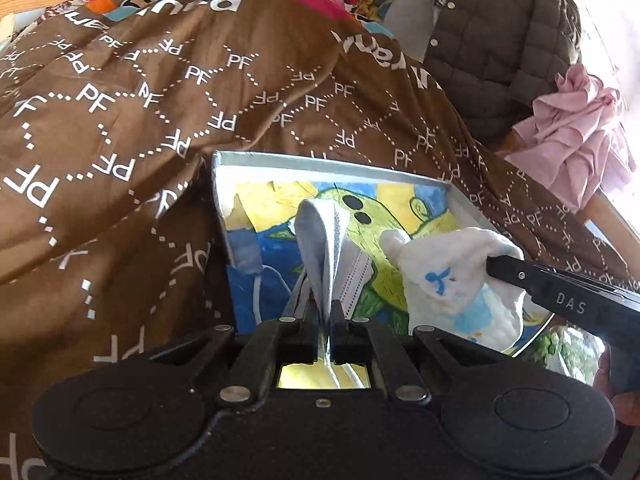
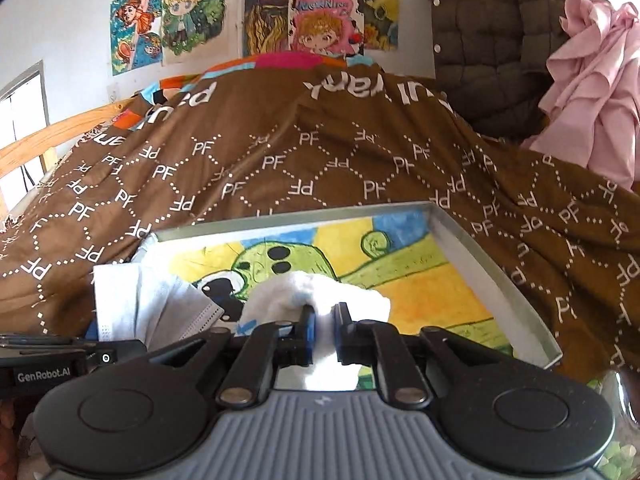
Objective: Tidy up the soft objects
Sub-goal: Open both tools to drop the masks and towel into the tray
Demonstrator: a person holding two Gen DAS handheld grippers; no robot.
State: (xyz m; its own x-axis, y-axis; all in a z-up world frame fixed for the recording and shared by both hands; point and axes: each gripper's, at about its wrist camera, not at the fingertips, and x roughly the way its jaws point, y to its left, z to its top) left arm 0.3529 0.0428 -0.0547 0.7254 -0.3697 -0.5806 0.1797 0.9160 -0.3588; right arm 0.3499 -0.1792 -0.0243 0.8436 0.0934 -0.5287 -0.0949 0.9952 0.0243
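Here, left gripper pinching face mask, right gripper pinching white sock, brown blanket behind tray.

wrist views, close, sharing tray

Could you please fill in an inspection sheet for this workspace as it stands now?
Surface: brown PF-print blanket over a bed.
Job's things: face mask and white cloth above a shallow tray lined with a painting.
Clutter: nothing seen.
Grippers: left tool shut on the face mask; right tool shut on the white cloth.
Cables: nothing seen.
Surroundings: quilted jacket, pink garment, wall drawings.
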